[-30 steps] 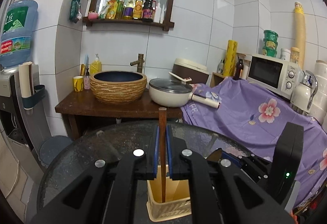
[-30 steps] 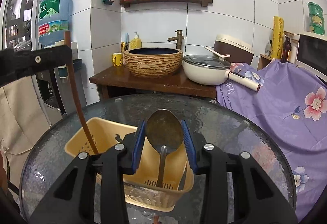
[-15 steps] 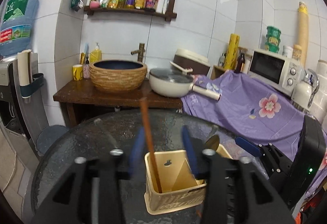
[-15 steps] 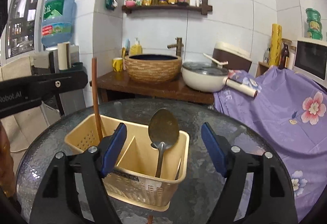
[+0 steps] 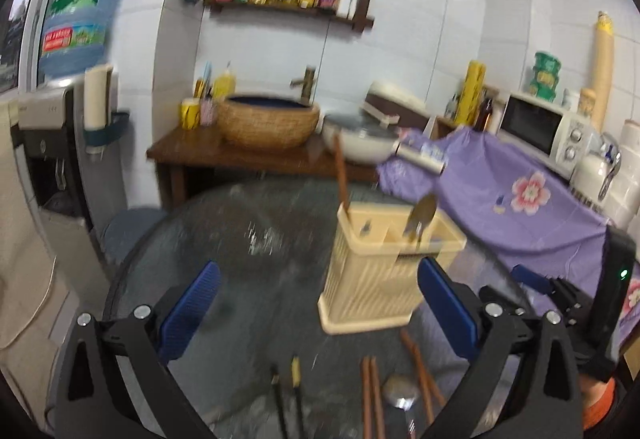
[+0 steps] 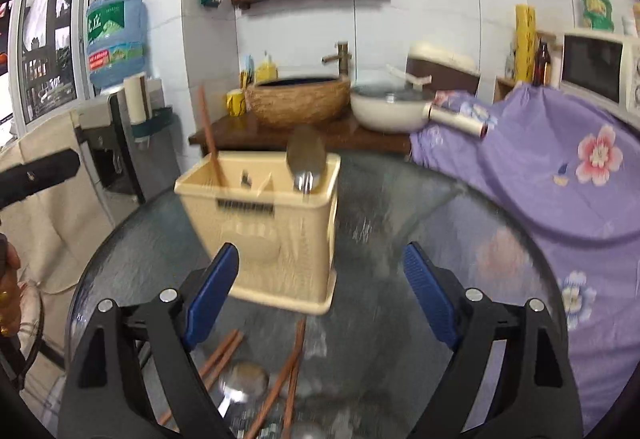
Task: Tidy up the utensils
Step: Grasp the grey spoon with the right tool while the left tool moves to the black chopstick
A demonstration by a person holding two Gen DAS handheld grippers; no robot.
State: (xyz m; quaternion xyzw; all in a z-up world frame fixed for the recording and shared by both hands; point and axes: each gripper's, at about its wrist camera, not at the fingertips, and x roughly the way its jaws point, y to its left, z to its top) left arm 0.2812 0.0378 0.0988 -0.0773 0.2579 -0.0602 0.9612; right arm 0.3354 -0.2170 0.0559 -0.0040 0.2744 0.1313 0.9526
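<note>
A cream utensil caddy stood on the round glass counter with a wooden chopstick and a metal spoon upright in separate compartments — the spoon bowl-up. Only the left wrist view showed black chopsticks lying lengthwise among the loose utensils. A second earlier each tool clamped one piece; both the left gripper and right gripper had let go — jaws opening, nothing between them.
</note>
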